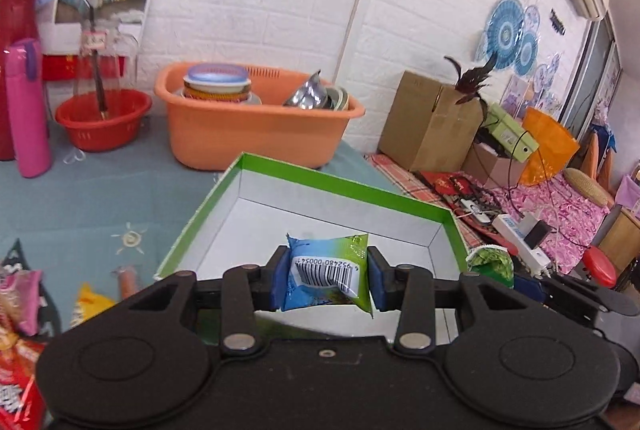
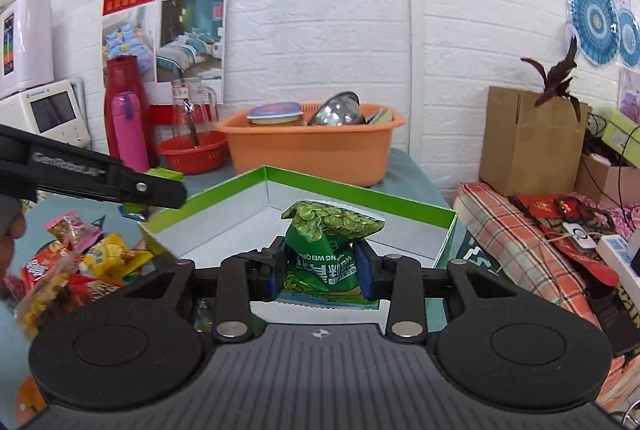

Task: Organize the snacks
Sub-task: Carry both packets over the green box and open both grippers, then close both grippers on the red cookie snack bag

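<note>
My left gripper [image 1: 328, 278] is shut on a blue-and-green snack packet [image 1: 326, 272] with a barcode, held above the near part of the open green-rimmed box [image 1: 320, 182]. My right gripper [image 2: 320, 270] is shut on a green pea-snack packet [image 2: 332, 242], also over the near side of the box [image 2: 360, 196]. The box's white floor looks bare where it shows. In the right wrist view the left gripper [image 2: 160, 190] comes in from the left above the box's left corner. The green packet [image 1: 492, 262] shows at the right of the left wrist view.
A heap of loose snack packets [image 2: 80, 254] lies on the blue cloth left of the box. Behind the box stand an orange basin of dishes [image 1: 256, 126], a red basin [image 1: 102, 118] and a pink bottle [image 1: 28, 110]. A cardboard box [image 2: 524, 138] and a power strip [image 1: 520, 234] sit to the right.
</note>
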Demonstrator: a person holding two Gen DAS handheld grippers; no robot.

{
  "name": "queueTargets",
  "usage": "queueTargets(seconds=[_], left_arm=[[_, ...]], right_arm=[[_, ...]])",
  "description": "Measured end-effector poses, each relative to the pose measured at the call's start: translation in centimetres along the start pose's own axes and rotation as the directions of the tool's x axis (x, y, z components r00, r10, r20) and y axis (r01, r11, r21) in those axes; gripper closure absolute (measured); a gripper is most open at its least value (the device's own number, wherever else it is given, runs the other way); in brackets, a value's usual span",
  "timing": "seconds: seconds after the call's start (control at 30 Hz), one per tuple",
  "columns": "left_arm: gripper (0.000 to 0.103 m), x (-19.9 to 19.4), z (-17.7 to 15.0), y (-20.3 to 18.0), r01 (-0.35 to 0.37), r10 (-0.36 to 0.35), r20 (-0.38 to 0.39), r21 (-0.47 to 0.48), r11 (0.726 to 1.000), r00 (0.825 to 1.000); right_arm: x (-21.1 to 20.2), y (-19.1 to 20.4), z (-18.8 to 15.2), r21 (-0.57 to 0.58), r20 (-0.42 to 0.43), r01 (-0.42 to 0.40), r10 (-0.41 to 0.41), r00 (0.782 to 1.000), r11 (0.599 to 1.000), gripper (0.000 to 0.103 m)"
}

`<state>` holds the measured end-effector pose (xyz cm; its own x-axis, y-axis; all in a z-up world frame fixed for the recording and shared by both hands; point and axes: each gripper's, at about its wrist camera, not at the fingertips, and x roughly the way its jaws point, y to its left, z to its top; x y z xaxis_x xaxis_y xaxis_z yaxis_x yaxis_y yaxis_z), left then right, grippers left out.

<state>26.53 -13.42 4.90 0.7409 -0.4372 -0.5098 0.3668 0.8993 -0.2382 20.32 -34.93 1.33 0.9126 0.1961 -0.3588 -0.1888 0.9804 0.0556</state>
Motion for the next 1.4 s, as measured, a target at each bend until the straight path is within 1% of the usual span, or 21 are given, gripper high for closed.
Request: queueTargets(seconds=[0.17, 0.27, 0.3, 0.33, 0.37, 0.4, 0.43, 0.47, 0.5, 0.53, 0.6, 0.73, 0.83, 0.9, 1.0, 1.07, 1.23, 1.33, 1.4], left_arm=[[0.054, 3.5, 0.3, -0.6, 0.021, -0.02, -0.053, 0.012, 1.0, 0.998], [0.052, 5.0, 0.0, -0.9, 0.017, -0.014, -0.082, 0.028, 0.999, 0.997], [0.05, 5.5, -0.1, -0.9, 0.014, -0.011, -0.092, 0.031, 0.999, 0.996], [0.042, 5.9, -0.3, -0.9, 0.012, -0.01, -0.101, 0.028, 1.0, 0.995], [0.036, 6.1, -0.4, -0.8, 0.017, -0.015, -0.108, 0.021, 1.0, 0.994], [0.005, 6.2, -0.4, -0.6, 0.021, -0.02, -0.11, 0.011, 1.0, 0.994], [0.0, 6.1, -0.4, -0.5, 0.026, -0.025, -0.106, 0.002, 1.0, 0.994], [0.0, 5.9, -0.4, -0.5, 0.024, -0.024, -0.094, -0.001, 1.0, 0.995], [0.0, 5.2, -0.5, -0.5, 0.016, -0.015, -0.062, 0.003, 1.0, 0.998], [0.0, 4.6, -0.6, -0.7, 0.009, -0.008, -0.036, 0.017, 1.0, 0.999], [0.0, 3.4, -0.6, -0.9, 0.002, -0.001, -0.021, 0.038, 0.999, 1.0], [0.0, 0.0, -0.7, -1.0, -0.011, 0.011, 0.002, 0.03, 0.999, 1.0], [0.0, -3.3, -1.1, -0.9, -0.04, 0.039, 0.034, 0.034, 0.999, 0.999], [0.0, -5.6, -1.7, -0.7, -0.065, 0.064, 0.06, 0.019, 0.998, 0.996], [0.0, -8.9, -3.1, 0.0, -0.066, 0.067, 0.094, -0.019, 0.998, 0.993], [0.0, -10.8, -4.3, 0.6, -0.06, 0.063, 0.098, -0.037, 0.998, 0.993], [0.0, -13.9, -7.5, 1.6, -0.088, 0.096, 0.1, -0.077, 0.993, 0.99], [0.0, -14.6, -8.9, 2.2, -0.06, 0.07, 0.084, -0.118, 0.991, 0.994], [0.0, -14.9, -9.5, 2.5, -0.029, 0.041, 0.077, -0.148, 0.989, 0.996]], right_arm=[[2.0, -0.6, -0.5, 0.011, -0.043, -0.01, 0.01, 0.999, 1.0, 0.042], [2.8, -0.7, -1.0, 0.008, -0.065, -0.017, 0.017, 0.998, 1.0, 0.042], [3.0, -0.6, -1.2, 0.005, -0.072, -0.018, 0.018, 0.997, 1.0, 0.042], [3.3, -0.6, -1.4, 0.0, -0.078, -0.019, 0.019, 0.997, 1.0, 0.041], [3.5, -0.6, -1.6, -0.006, -0.083, -0.021, 0.02, 0.996, 1.0, 0.04], [3.5, -0.5, -1.8, -0.014, -0.083, -0.021, 0.02, 0.996, 1.0, 0.035], [3.5, -0.5, -1.9, -0.029, -0.08, -0.019, 0.017, 0.997, 0.999, 0.019], [3.3, -0.3, -2.0, -0.044, -0.072, -0.01, 0.007, 0.997, 0.999, 0.007], [3.0, -0.2, -2.1, -0.055, -0.053, 0.004, -0.007, 0.999, 0.998, 0.0], [2.5, -0.1, -2.1, -0.065, -0.031, 0.014, -0.017, 0.999, 0.998, 0.0], [1.4, 0.0, -1.9, -0.075, 0.001, 0.018, -0.018, 1.0, 0.997, 0.0], [-1.1, 0.3, -1.0, -0.046, 0.026, 0.014, -0.012, 1.0, 0.999, 0.0], [-3.8, 1.3, -0.5, -0.055, 0.082, -0.009, 0.013, 0.997, 0.998, 0.0], [-5.6, 2.0, -0.5, -0.063, 0.116, -0.025, 0.032, 0.993, 0.998, 0.0], [-7.7, 3.1, -0.9, -0.067, 0.14, -0.068, 0.077, 0.987, 0.995, 0.0], [-8.6, 3.8, -1.3, -0.069, 0.137, -0.095, 0.104, 0.985, 0.993, 0.0], [-9.1, 5.3, -2.8, -0.061, 0.09, -0.135, 0.141, 0.986, 0.989, 0.0], [-8.6, 6.2, -3.7, -0.051, 0.037, -0.165, 0.167, 0.985, 0.985, 0.0], [-8.1, 7.0, -4.2, -0.072, 0.014, -0.188, 0.19, 0.982, 0.979, 0.0]])
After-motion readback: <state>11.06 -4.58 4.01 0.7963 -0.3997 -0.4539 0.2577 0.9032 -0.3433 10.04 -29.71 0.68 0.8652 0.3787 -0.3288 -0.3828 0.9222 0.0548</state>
